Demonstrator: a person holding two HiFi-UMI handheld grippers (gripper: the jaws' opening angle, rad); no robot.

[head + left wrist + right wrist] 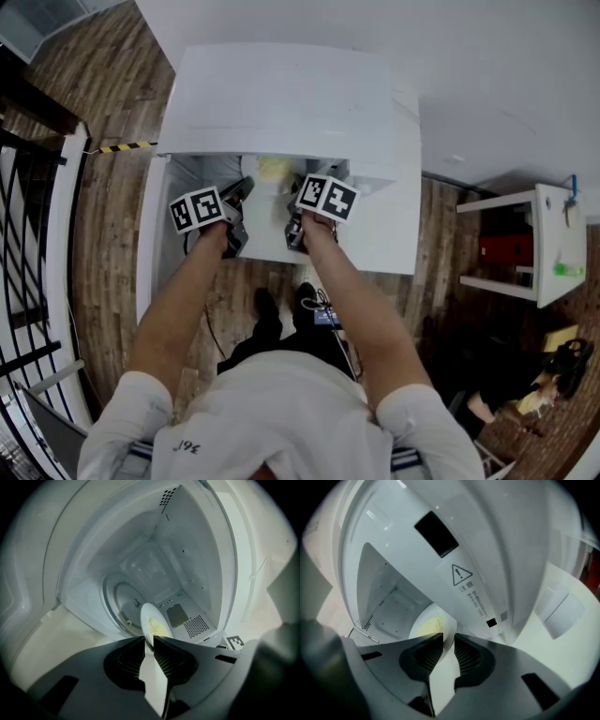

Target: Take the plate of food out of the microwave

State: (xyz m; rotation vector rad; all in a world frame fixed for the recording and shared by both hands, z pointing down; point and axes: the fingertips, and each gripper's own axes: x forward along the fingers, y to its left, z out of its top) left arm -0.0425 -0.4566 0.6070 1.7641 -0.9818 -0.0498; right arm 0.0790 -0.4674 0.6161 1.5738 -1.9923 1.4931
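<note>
Head view half-hides the plate [145, 616] — left tool [149, 638] and right tool [448, 635] pinch its rim.

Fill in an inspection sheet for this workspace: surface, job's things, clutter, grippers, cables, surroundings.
surface: white table carrying the microwave, whose door is open.
job's things: plate with yellowish food inside the cavity near its front, not yet out.
clutter: nothing seen.
grippers: left gripper shut on the plate's rim; right gripper shut on the rim at the other side, as far as its view shows.
cables: what looks like a thin dark lead on the floor below the table's front.
surroundings: wood plank floor, black railing to the left, white shelf unit to the right.
</note>
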